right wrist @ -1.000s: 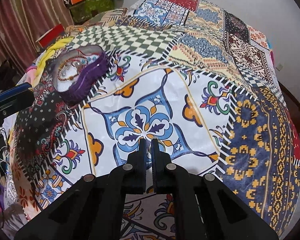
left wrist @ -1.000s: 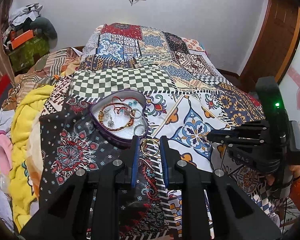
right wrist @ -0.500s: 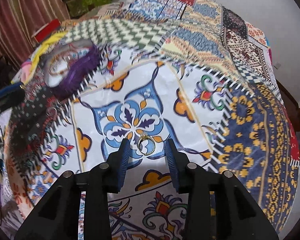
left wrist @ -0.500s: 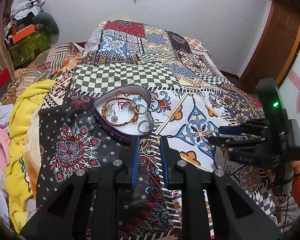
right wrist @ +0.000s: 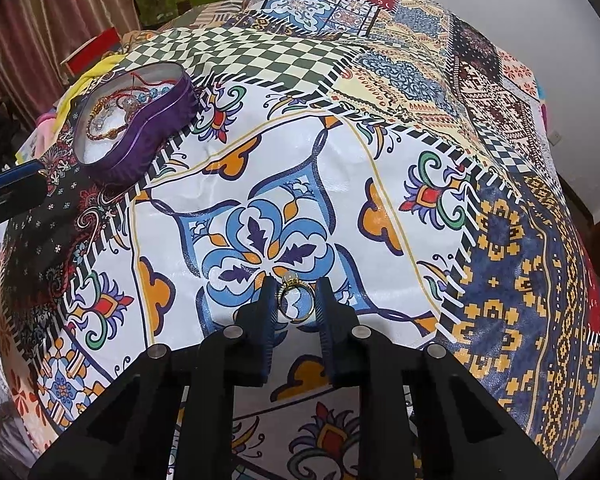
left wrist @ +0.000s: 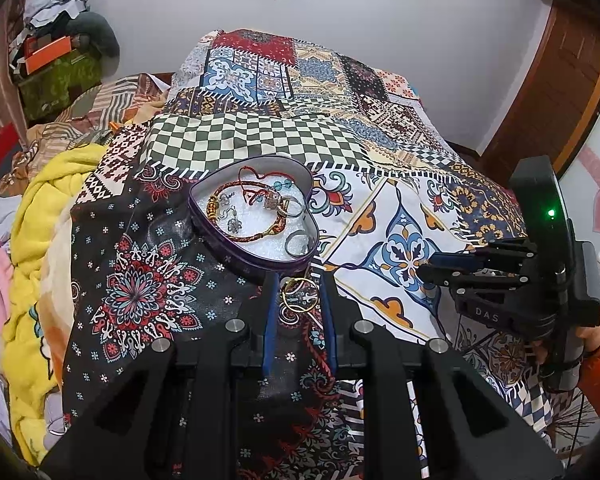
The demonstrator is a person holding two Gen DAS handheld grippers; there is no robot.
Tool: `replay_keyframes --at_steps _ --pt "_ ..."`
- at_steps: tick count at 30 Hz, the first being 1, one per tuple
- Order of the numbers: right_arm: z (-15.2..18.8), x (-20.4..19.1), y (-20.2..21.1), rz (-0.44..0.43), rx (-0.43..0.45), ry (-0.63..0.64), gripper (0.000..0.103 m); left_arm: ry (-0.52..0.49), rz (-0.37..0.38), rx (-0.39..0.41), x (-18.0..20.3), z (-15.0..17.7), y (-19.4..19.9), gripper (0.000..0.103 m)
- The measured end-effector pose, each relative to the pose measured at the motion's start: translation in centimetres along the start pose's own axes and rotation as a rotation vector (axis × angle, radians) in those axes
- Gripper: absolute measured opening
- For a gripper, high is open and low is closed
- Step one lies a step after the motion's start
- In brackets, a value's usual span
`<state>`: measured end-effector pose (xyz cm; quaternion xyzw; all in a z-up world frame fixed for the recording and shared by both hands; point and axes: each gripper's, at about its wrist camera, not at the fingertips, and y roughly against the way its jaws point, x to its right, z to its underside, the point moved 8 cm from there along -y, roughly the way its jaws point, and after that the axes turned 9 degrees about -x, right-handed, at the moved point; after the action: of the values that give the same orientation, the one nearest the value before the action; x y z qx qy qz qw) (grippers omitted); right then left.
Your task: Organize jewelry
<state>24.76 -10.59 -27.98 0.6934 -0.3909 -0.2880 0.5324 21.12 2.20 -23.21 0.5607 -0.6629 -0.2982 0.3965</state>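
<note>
Right wrist view showed the right gripper (right wrist: pixel 296 300), shut a second earlier, now spread around a small gold stone-set ring (right wrist: pixel 294 298) on the patchwork bedspread (right wrist: pixel 380 140), ready to pick it up.

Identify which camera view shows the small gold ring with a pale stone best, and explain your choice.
The right wrist view: the small gold ring with a pale stone sits large and sharp between the open right gripper fingers, on the patterned bedspread. In the left wrist view, the right gripper appears side-on and the ring cannot be made out.
</note>
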Motion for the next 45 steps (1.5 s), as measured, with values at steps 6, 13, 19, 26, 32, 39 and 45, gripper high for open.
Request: replay_keyframes --at_steps 6,13,19,26,32,39,45 --pt "-0.2 0.0 1.2 -0.009 0.030 -0.023 0.017 -0.001 -0.012 0.022 -0.5 -0.5 0.9 0.019" --pt "-2.7 -2.1 5.3 -0.027 0.154 0.003 0.017 0.010 -0.043 0.069 -1.8 -2.1 2.5 0.019" --pt "-5.7 -5.5 8.3 -0.070 0.270 0.042 0.017 0.009 -0.069 0.115 -2.7 -3.9 4.0 0.019" --pt "-7.5 -8.3 8.3 -0.112 0.313 0.080 0.017 -0.002 -0.072 0.147 -3.1 -5.6 4.7 0.019" --pt "-8.2 -9.6 6.7 -0.127 0.291 0.111 0.017 -0.009 -0.072 0.136 -3.4 -6.2 3.8 0.019" --pt "-8.5 -10.0 4.5 -0.138 0.246 0.126 0.017 0.022 -0.016 0.070 -4.4 -6.5 1.1 0.019" --pt "-8.4 -10.6 3.4 -0.135 0.223 0.152 0.017 0.045 0.024 0.020 -5.0 -6.3 -0.9 0.019"
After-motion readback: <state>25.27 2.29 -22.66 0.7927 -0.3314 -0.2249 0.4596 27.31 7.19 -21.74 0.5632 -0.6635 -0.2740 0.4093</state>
